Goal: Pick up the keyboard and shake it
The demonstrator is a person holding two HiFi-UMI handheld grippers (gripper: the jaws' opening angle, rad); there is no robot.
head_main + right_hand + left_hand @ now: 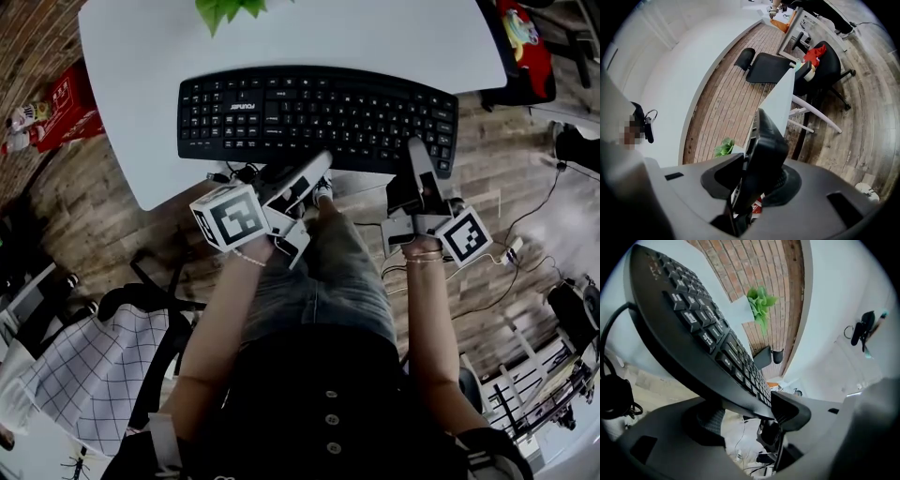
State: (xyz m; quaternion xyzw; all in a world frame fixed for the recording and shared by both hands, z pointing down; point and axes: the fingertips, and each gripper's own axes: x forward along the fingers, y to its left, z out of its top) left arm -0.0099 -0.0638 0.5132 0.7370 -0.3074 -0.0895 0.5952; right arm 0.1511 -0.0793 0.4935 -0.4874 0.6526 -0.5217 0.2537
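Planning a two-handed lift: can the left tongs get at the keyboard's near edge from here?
Probably yes. The left tongs stand open with the near edge of the keyboard lying between them and nothing in the way. The right tongs are clamped on its right end.

Soft, even light; both gripper views warp and darken at edges.

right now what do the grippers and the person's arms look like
The left gripper and right gripper are light grey with dark ribbed pads, each carrying a white cube printed with black square markers. The forearms are bare, with a thin bracelet on each wrist; the top is dark with buttons.
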